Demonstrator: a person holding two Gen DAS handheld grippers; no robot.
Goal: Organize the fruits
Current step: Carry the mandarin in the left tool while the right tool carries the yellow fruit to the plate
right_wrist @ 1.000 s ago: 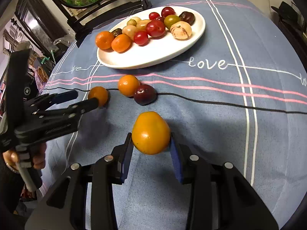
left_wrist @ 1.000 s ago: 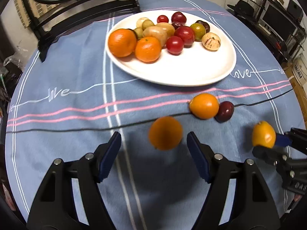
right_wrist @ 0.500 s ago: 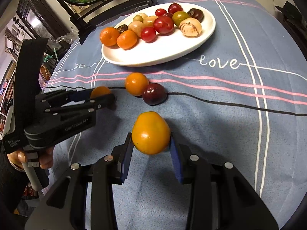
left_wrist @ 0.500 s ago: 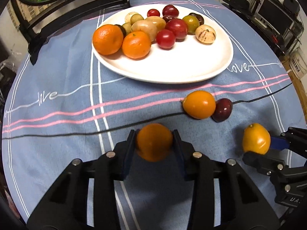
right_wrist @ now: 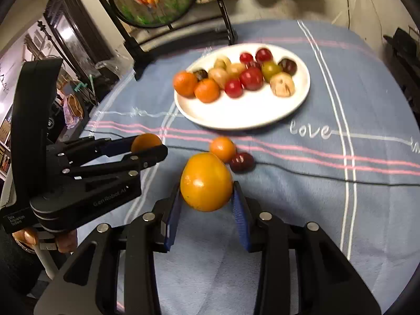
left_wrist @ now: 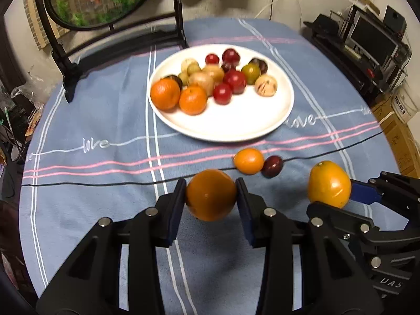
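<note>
Lifting together, both tools are now carrying fruit: the left gripper (left_wrist: 211, 197), wide open a second ago, is clamping a round orange tangerine (left_wrist: 211, 194) at lower centre, apparently clear of the blue striped tablecloth (left_wrist: 105, 120); the right gripper (right_wrist: 206, 202) is pinching a yellow-orange persimmon-like fruit (right_wrist: 206, 182), both bound for the white round plate (left_wrist: 236, 123) above.

Left gripper (left_wrist: 211, 195): blue pads clamped on both sides of an orange (left_wrist: 211, 194).
Right gripper (left_wrist: 338, 199): to the right of the left gripper, gripping a yellow-orange fruit (left_wrist: 329, 183).
Loose fruit: small orange (left_wrist: 248, 161) touching a dark red plum (left_wrist: 272, 166), just beyond the tips.
Plate (left_wrist: 236, 120): white, farther ahead, carrying mixed fruit.
Tablecloth (left_wrist: 105, 120): blue, striped.
</note>
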